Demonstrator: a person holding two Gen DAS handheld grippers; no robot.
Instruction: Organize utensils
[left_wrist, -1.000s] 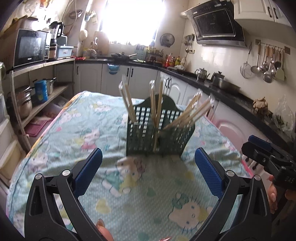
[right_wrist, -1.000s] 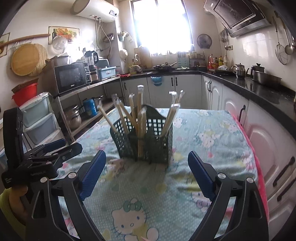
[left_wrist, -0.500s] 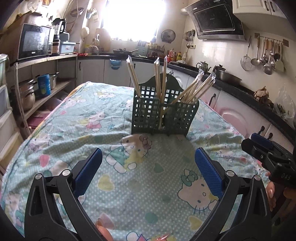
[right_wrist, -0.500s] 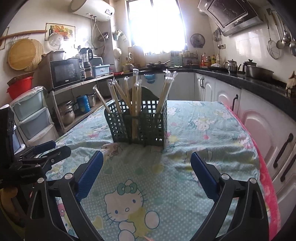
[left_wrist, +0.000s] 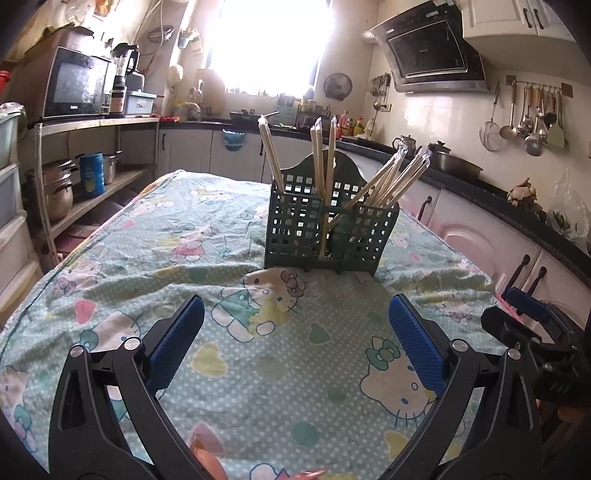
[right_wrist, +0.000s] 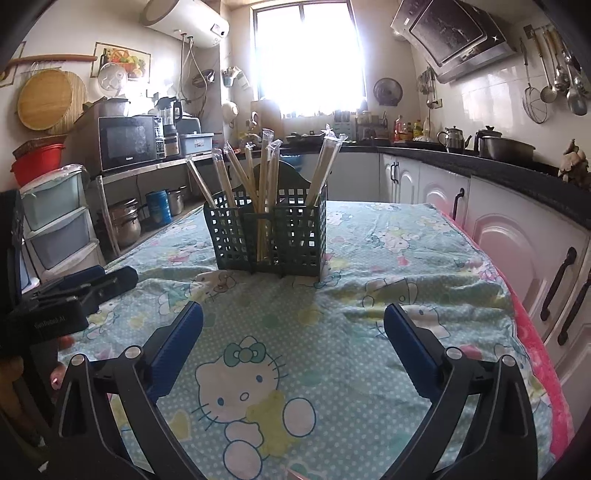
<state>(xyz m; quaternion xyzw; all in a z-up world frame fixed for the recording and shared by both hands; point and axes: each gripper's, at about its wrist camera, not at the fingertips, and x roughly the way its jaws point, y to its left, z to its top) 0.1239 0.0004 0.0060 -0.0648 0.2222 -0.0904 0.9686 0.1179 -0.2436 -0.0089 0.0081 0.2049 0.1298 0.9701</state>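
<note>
A dark green lattice utensil holder (left_wrist: 328, 229) (right_wrist: 269, 236) stands upright on the cartoon-cat tablecloth (left_wrist: 258, 332) (right_wrist: 332, 295), several wrapped chopstick pairs (left_wrist: 391, 177) (right_wrist: 266, 177) sticking out of its compartments. My left gripper (left_wrist: 295, 347) hovers low over the cloth, well short of the holder, open with nothing between its blue pads. My right gripper (right_wrist: 293, 347) is likewise short of the holder; its jaws are opening wide and nothing lies between them. In each wrist view the other gripper shows at the side edge.
White cabinets and a dark counter (right_wrist: 517, 162) with pots run along the right. A shelf with a microwave (right_wrist: 127, 142) and plastic drawers (right_wrist: 59, 229) stands on the left. A pink cloth edge (right_wrist: 535, 332) hangs at the table's right side.
Both grippers have sunk toward the cloth, so the holder sits higher in both views. The right gripper's jaws have spread slightly wider.
</note>
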